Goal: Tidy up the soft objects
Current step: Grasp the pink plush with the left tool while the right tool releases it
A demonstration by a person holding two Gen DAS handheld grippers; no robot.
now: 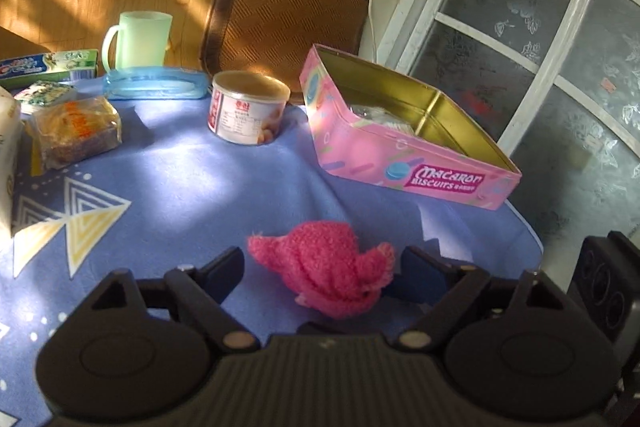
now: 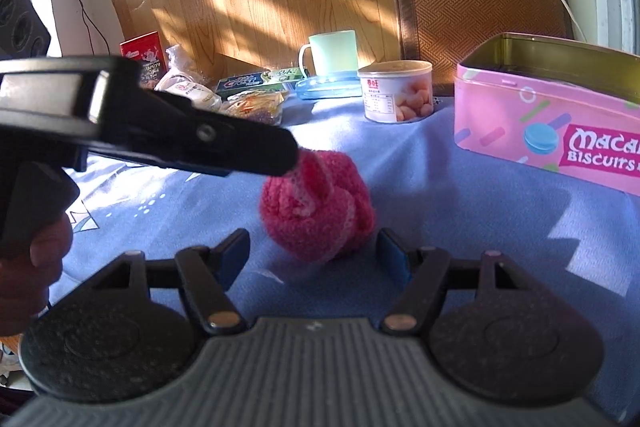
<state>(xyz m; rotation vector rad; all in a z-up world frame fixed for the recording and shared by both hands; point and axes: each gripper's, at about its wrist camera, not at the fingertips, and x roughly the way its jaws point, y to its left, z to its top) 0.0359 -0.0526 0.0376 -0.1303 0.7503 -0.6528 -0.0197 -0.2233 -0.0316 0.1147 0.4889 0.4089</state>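
Observation:
A pink fuzzy rolled sock ball [image 1: 328, 267] sits between the fingertips of my left gripper [image 1: 320, 259], and the pads meet it on both sides. In the right wrist view the left gripper's finger [image 2: 248, 147] reaches in from the left onto the top of the ball [image 2: 320, 211]. My right gripper [image 2: 312, 247] stands open just in front of the ball, with small gaps on each side. An open pink Macaron Biscuits tin [image 1: 404, 167] [image 2: 540, 131] stands to the right, with something pale inside it. Whether the ball rests on the blue cloth [image 1: 180, 195] or hangs just above it is unclear.
Behind stand a white food can [image 1: 248, 111], a pale green mug [image 1: 140, 39], a blue plastic lid [image 1: 156, 83], a toothpaste box [image 1: 48, 65] and a wrapped snack [image 1: 76, 129]. A woven-seat chair [image 1: 280, 19] is beyond the table. The table edge [image 1: 528, 231] runs close on the right.

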